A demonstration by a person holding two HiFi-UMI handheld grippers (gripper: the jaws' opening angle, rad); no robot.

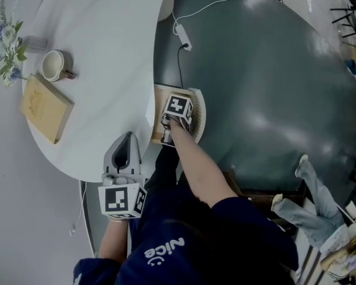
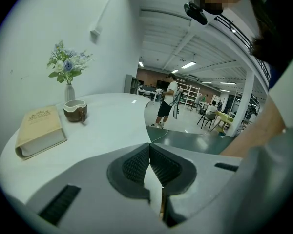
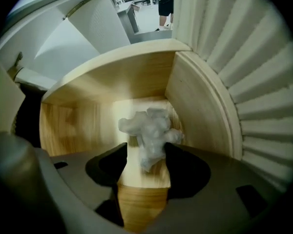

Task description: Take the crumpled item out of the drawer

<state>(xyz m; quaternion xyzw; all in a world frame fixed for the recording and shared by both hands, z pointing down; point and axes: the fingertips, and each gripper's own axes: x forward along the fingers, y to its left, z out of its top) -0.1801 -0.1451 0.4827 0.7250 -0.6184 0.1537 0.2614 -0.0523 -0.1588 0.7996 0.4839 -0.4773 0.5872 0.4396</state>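
Note:
The crumpled item [image 3: 150, 130] is a whitish wad of paper lying on the wooden floor of the open drawer [image 3: 190, 101], near its right wall. My right gripper [image 3: 145, 152] reaches down into that drawer with its jaws wide apart. The wad's lower end lies between them, close to the right jaw, with bare wood showing on its left. In the head view the right gripper [image 1: 177, 116] hangs over the drawer [image 1: 199, 116] at the table's edge and hides the wad. My left gripper [image 1: 127, 140] rests on the white table [image 1: 101, 34], shut and empty.
A tan book [image 1: 45, 107], a mug [image 1: 54, 65] and a vase of flowers [image 1: 3, 40] stand at the table's left end. A white cable with a plug block [image 1: 183, 37] runs over the dark floor. The drawer's fluted white front [image 3: 263, 82] rises on the right.

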